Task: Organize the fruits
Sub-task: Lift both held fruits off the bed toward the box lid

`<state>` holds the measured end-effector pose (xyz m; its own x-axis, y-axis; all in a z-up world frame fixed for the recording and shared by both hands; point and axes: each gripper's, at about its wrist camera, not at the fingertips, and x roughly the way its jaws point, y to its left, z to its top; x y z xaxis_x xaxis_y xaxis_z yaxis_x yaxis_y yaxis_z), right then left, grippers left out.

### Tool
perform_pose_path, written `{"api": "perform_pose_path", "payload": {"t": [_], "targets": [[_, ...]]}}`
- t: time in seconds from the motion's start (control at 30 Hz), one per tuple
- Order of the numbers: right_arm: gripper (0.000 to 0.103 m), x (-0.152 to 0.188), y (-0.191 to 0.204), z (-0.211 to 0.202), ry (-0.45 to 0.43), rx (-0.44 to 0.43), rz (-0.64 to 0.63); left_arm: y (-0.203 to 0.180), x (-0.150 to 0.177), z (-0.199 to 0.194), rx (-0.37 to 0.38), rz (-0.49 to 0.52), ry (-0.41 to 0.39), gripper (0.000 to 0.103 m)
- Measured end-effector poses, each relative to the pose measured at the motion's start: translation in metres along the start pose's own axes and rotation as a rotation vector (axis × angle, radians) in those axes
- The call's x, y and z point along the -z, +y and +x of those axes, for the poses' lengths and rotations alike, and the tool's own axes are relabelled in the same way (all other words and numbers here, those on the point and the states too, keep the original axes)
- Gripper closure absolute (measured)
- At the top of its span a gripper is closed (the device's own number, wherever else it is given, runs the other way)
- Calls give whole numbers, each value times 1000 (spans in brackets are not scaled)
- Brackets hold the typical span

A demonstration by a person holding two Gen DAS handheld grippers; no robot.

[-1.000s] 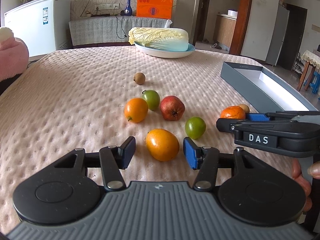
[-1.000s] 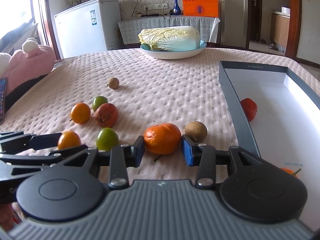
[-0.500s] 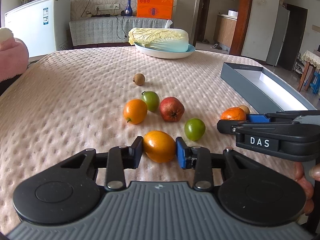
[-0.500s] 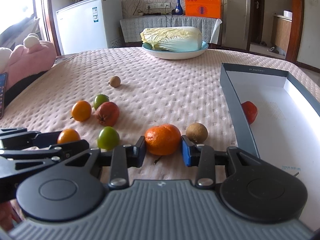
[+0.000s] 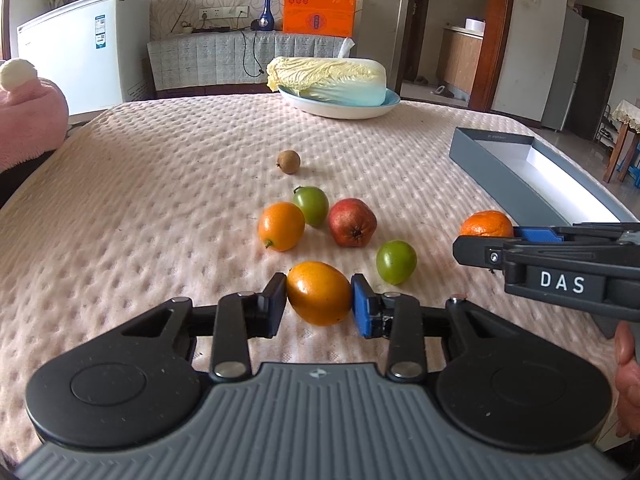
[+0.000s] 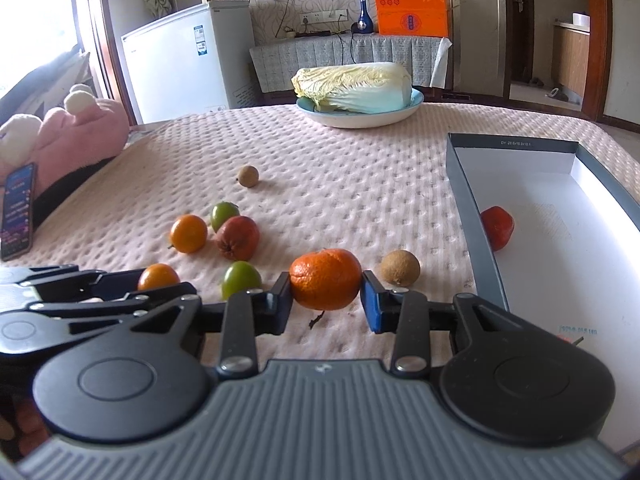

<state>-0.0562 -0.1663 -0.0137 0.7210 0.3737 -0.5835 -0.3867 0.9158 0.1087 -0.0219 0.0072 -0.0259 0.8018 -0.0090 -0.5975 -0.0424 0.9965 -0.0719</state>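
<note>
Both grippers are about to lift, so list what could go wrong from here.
1. The left gripper pinches the smooth oval orange fruit only at its sides; it could squirt out on the lift.
2. The right gripper holds the mandarin right beside the brown fruit, which may get nudged and roll.
3. The grey box wall stands close on the right; a low carry could clip it.

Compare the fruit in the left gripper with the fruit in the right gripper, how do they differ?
The left gripper is shut on a smooth orange fruit, oval and glossy. The right gripper is shut on a mandarin, rounder, with dimpled, matte skin. The mandarin lies near the grey box; the smooth orange fruit lies farther from it. Both are orange and still rest on the pink cover.
</note>
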Motion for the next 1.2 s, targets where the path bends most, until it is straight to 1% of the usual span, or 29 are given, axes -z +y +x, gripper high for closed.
{"api": "perform_pose_path", "payload": {"t": [0.7, 1.2], "targets": [[63, -7, 4, -29, -54, -69, 17, -9, -12, -25, -17, 9, -38, 63], [63, -9, -2, -54, -94, -94, 6, -27, -20, -30, 9, 9, -64, 63]]}}
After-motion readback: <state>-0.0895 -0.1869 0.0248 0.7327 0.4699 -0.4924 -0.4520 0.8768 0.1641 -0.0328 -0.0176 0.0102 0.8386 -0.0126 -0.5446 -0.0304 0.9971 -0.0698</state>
